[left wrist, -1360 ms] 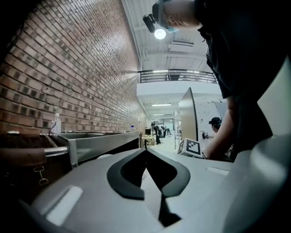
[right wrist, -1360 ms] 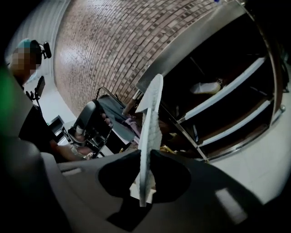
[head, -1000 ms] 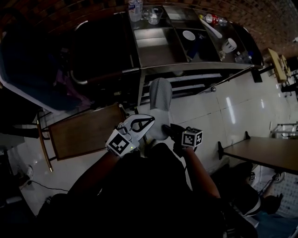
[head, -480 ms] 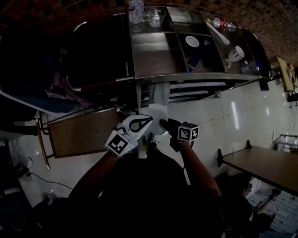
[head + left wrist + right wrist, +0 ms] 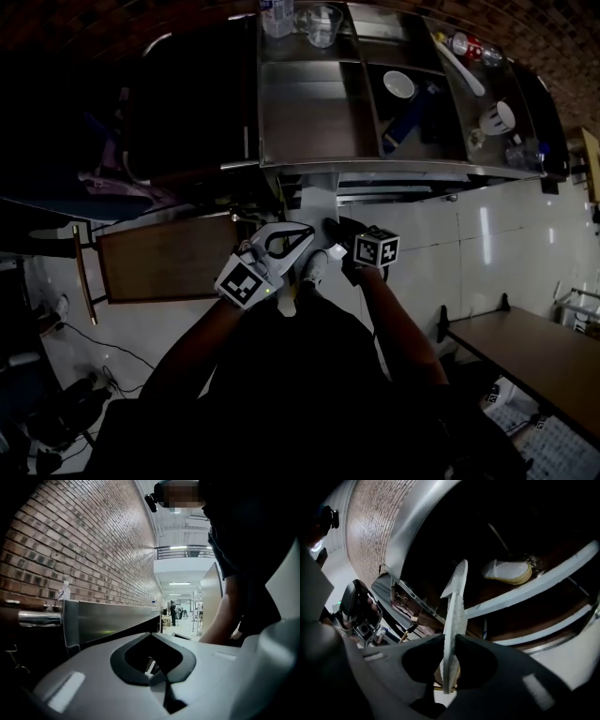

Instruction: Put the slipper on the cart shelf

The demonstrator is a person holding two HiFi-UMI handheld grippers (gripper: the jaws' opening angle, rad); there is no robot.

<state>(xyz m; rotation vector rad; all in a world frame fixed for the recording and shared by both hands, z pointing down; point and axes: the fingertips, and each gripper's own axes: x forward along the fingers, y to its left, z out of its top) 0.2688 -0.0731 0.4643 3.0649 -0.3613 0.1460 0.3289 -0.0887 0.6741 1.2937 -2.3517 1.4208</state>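
Jaws of the right gripper clamp the slipper; the left gripper has jaws together.

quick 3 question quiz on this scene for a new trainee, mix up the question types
1. True or false: the right gripper is shut on a slipper.
2. In the right gripper view, what lies on the cart shelf? A a second slipper; B a bottle; C a bowl.
3. Fill in: the fingers of the left gripper are ____.
Key: 1 true; 2 A; 3 shut, with nothing between them.
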